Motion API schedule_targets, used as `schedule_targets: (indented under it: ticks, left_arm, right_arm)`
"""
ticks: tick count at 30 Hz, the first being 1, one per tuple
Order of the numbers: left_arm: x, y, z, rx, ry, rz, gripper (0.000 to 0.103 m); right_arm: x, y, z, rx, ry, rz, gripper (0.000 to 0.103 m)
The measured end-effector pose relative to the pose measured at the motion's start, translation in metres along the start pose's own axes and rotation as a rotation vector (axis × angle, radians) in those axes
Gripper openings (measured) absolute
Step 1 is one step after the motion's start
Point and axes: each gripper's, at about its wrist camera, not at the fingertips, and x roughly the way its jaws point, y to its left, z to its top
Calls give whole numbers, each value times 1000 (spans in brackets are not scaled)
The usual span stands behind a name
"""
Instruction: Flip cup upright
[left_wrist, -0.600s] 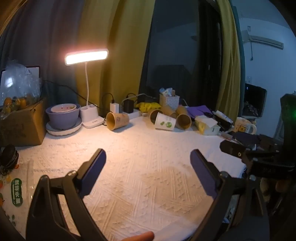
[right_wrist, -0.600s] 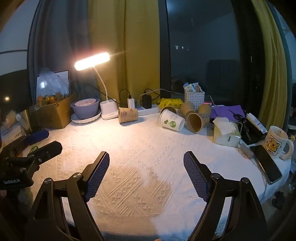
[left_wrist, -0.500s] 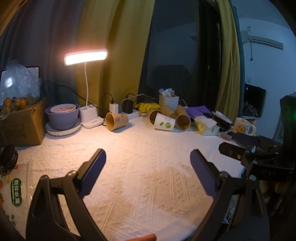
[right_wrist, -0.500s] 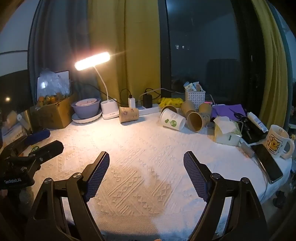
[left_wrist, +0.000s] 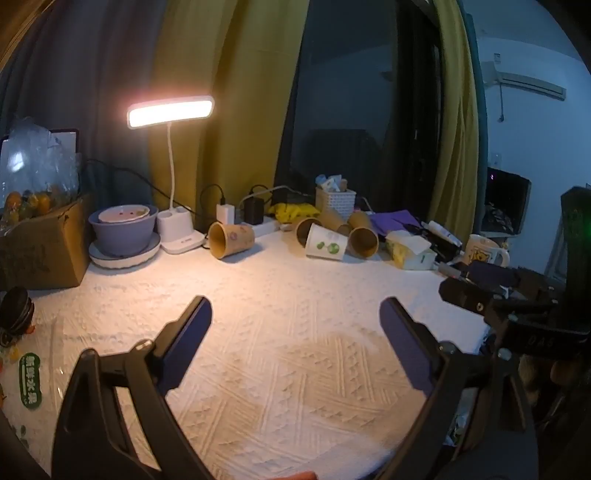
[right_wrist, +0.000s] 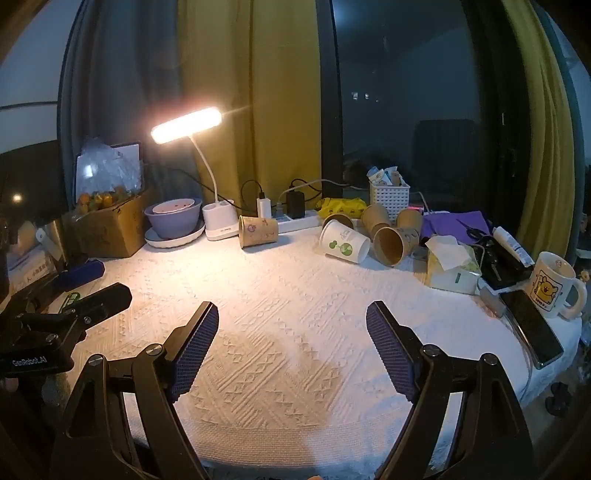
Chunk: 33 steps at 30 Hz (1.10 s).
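Several paper cups lie on their sides at the back of the white cloth table. One brown cup lies alone near the lamp base. A white cup with green print lies beside more brown cups. My left gripper is open and empty over the near part of the table. My right gripper is open and empty too, well short of the cups. Each gripper shows at the edge of the other's view.
A lit desk lamp, a purple bowl on a plate, a cardboard box, a power strip, a white basket, a tissue pack, a phone and a mug line the back and right.
Both grippers have shifted very slightly; the scene and the cups are unchanged. Both stay open.
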Motion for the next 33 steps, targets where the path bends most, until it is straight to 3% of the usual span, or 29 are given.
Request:
schedule_targets:
  ticks: [33]
  left_arm:
    - [-3,-4,7,7,-13,-24,93]
  right_arm:
    - [-3,-6,6,8,-5,-17,85]
